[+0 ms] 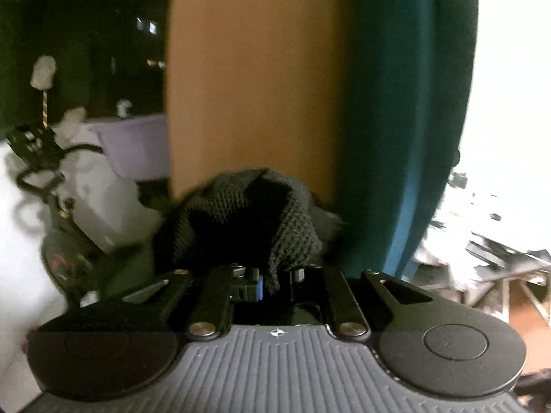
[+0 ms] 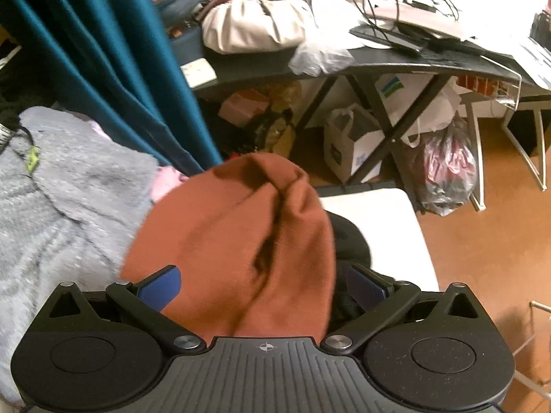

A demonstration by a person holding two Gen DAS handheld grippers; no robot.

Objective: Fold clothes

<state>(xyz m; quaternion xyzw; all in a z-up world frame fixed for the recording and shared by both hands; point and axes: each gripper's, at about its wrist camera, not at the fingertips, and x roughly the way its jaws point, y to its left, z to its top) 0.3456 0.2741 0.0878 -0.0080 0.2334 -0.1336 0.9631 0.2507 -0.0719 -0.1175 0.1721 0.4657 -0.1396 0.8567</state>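
Black waffle-knit cloth (image 1: 241, 220) sits clamped in your left gripper (image 1: 265, 284), jaws together on its bunched edge, lifted before the teal curtain (image 1: 406, 103), while your right gripper (image 2: 263, 285) has jaws wide apart around a rust-orange garment (image 2: 237, 241), pads not pressing, beside grey fleece (image 2: 58, 186).

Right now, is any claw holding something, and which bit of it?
The left claw pinches a bunched edge of the black mesh cloth. The right claw stands open around the rust-brown garment, not gripping it.
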